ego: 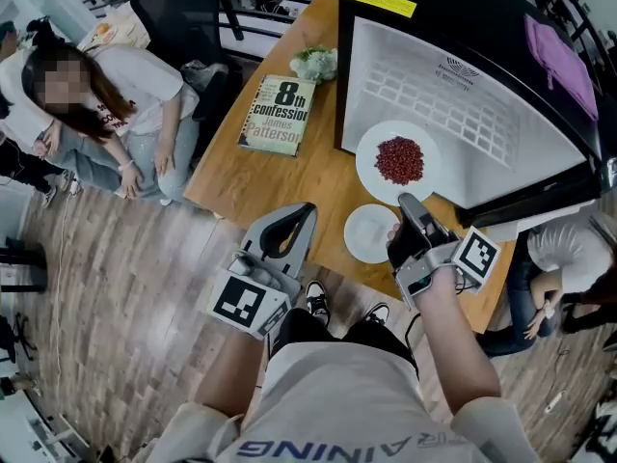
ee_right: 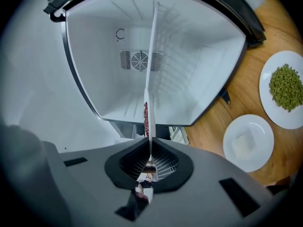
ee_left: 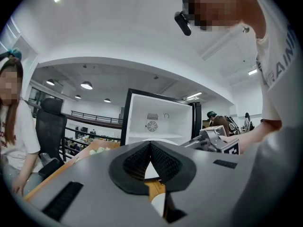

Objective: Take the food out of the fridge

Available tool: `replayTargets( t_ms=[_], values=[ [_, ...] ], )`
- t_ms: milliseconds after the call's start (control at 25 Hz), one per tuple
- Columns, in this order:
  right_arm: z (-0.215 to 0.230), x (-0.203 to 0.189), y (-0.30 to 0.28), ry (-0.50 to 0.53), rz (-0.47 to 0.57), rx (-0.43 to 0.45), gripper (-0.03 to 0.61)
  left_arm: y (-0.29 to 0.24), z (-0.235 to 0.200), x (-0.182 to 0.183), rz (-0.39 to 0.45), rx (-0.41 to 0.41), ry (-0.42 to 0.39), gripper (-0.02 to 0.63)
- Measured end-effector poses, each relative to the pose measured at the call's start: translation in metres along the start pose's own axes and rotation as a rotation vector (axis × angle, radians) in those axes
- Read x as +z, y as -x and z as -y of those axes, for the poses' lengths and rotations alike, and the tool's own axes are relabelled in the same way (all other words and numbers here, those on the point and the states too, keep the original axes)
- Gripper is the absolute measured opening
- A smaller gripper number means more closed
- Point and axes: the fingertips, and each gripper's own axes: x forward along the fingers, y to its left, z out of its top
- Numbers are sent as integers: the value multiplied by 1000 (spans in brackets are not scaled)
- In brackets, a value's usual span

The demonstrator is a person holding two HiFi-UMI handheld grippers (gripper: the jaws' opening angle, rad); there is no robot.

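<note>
Wooden table (ego: pixel 253 183), open mini fridge (ego: pixel 501 95) upper right | right gripper (ego: pixel 408 202) pinching rim of red-bean plate (ego: pixel 398 162) at fridge mouth, centre frame | left gripper (ego: pixel 307 210) pressed together, empty | risk: one-sided rim pinch may let plate tilt, spilling beans.

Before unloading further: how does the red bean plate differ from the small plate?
The red bean plate is larger than the small plate. The right gripper clamps the red bean plate's rim at the fridge; the small plate lies free on the table. Both are white and round.
</note>
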Motion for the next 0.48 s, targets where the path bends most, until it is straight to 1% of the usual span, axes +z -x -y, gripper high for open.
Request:
replayTargets(
  t_ms=[240, 480],
  values=[
    [40, -45, -19, -6, -129, -27, 29, 27, -12, -12, -25, 74, 6, 7],
    [86, -96, -50, -45, -263, -86, 31, 60, -25, -28, -62, 147, 26, 8]
  ],
)
